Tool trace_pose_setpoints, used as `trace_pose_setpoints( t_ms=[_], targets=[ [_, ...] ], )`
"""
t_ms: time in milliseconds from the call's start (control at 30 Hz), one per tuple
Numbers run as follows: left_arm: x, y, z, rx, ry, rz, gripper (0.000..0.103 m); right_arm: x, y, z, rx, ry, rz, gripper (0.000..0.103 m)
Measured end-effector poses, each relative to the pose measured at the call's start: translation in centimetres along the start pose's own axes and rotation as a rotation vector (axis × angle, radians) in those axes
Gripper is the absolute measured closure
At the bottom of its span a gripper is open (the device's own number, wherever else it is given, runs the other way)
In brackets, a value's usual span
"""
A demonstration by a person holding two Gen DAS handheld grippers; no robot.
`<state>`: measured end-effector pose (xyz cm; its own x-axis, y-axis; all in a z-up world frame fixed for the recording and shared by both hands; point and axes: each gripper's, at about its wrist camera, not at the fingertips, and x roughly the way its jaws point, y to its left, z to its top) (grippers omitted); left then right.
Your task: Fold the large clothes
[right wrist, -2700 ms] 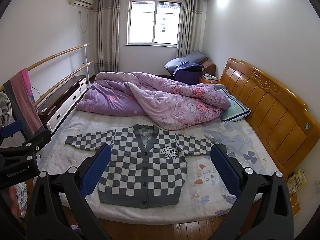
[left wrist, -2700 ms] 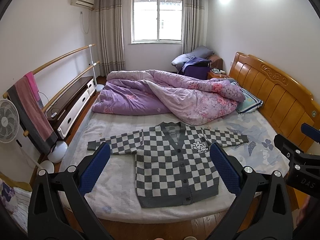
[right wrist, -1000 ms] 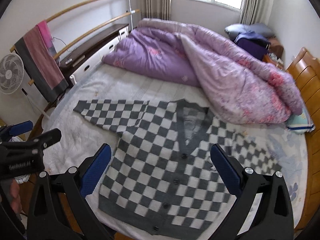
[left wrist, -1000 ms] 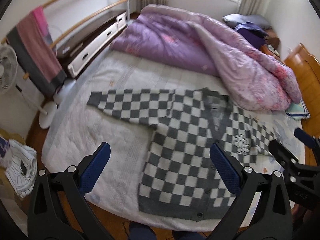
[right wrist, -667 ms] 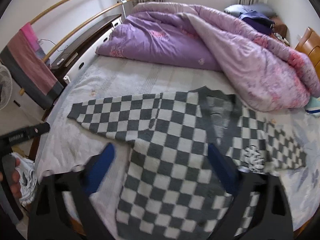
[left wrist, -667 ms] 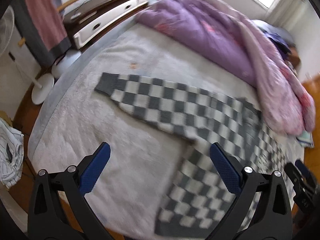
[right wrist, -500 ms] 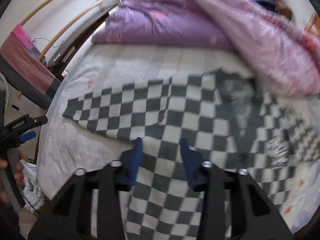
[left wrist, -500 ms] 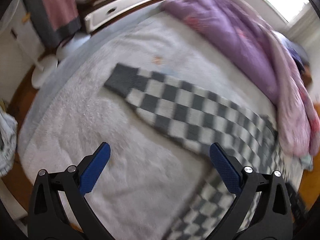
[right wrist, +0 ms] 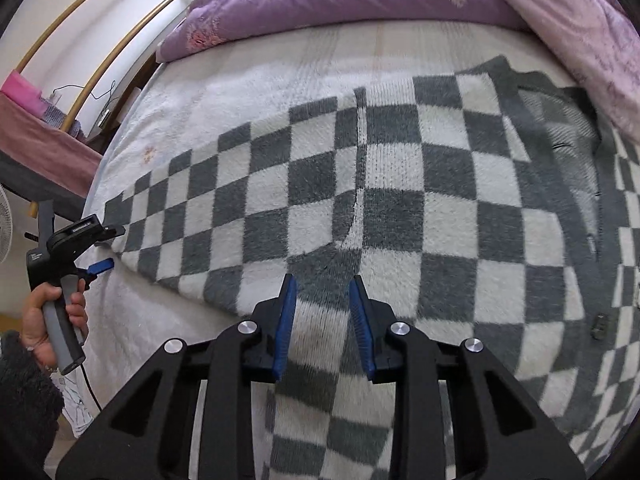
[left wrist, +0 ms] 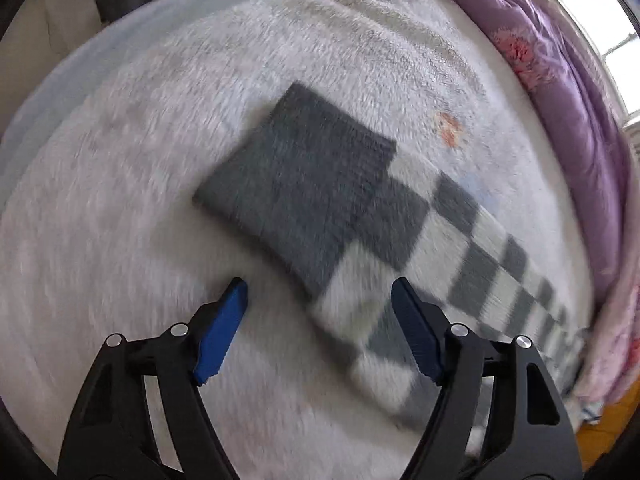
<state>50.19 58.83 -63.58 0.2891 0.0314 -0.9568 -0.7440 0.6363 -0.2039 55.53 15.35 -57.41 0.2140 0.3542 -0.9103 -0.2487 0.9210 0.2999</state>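
Note:
A grey and white checked cardigan [right wrist: 400, 200] lies flat on the bed, front up. In the left wrist view its left sleeve ends in a dark grey cuff [left wrist: 296, 184]. My left gripper [left wrist: 320, 292] is open and hovers just short of that cuff, jaws on either side of the sleeve's lower edge. It also shows in the right wrist view [right wrist: 100, 248] at the sleeve end. My right gripper [right wrist: 322, 284] is partly closed, with a narrow gap, low over the armpit area where sleeve meets body. It holds nothing that I can see.
The bed has a white fuzzy cover [left wrist: 120, 160]. A purple quilt [right wrist: 340, 0] is heaped along the far side. A rail with pink and grey cloth [right wrist: 36, 136] stands left of the bed. A fan [right wrist: 4, 232] is at the left edge.
Both grippers have dropped close to the cardigan. The left one moved to the left cuff and narrowed somewhat. The right one moved to the armpit and its jaws closed most of the way.

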Motion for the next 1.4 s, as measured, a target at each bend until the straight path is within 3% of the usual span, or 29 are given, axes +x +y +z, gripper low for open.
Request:
trace_pose_setpoints(
  t_ms=[33,67,100,133,167,267,333,467,600,733,867,1067,1267,1400],
  targets=[
    [0.1,-0.4,0.2,0.025,-0.014,0.017,0.031,0.4,-0.2,0.1,0.001,0.000,0.001,0.077],
    [0.2,-0.8,0.5,0.048,-0.023,0.036,0.045,0.9,-0.3,0.2,0.006,0.004,0.010,0.077],
    [0.4,-1.0,0.8,0.076,-0.034,0.063,0.051,1.1,-0.5,0.3,0.009,0.000,0.018,0.077],
    [0.3,-1.2,0.9,0.087,-0.037,0.067,0.066,1.3,-0.5,0.5,0.009,-0.002,0.024,0.077],
    [0.1,-1.3,1.1,0.101,-0.049,0.046,0.093,1.9,-0.5,0.6,0.013,0.010,0.038,0.079],
    [-1.7,-1.5,1.0,0.128,-0.086,0.007,0.094,3.9,-0.9,0.5,0.038,0.063,0.080,0.091],
    [-4.6,-1.9,0.4,0.161,-0.147,-0.021,0.094,6.1,-1.5,0.1,0.067,0.139,0.050,0.101],
    [-11.5,-5.0,-1.6,0.229,-0.270,-0.075,0.094,8.7,-3.3,-0.6,0.135,0.187,0.088,0.103],
    [-18.1,-11.4,-5.5,0.289,-0.366,-0.174,0.094,7.8,-3.5,0.0,0.095,0.221,0.128,0.103],
    [-22.2,-19.9,-10.9,0.399,-0.416,-0.252,0.094,2.0,-6.7,0.1,0.123,0.115,0.255,0.102],
    [-23.0,-29.2,-17.5,0.519,-0.401,-0.293,0.094,-6.7,-14.3,-0.7,0.144,-0.047,0.229,0.102],
    [-18.1,-42.6,-27.6,0.644,-0.321,-0.291,0.094,-18.0,-29.8,-3.7,0.194,-0.207,0.038,0.099],
    [-10.8,-51.0,-37.7,0.798,-0.218,-0.220,0.094,-24.0,-46.3,-8.9,0.366,-0.246,-0.152,0.099],
    [-6.4,-53.9,-42.3,0.858,-0.158,-0.185,0.094,-24.7,-54.0,-11.5,0.530,-0.250,-0.214,0.098]
  ],
)
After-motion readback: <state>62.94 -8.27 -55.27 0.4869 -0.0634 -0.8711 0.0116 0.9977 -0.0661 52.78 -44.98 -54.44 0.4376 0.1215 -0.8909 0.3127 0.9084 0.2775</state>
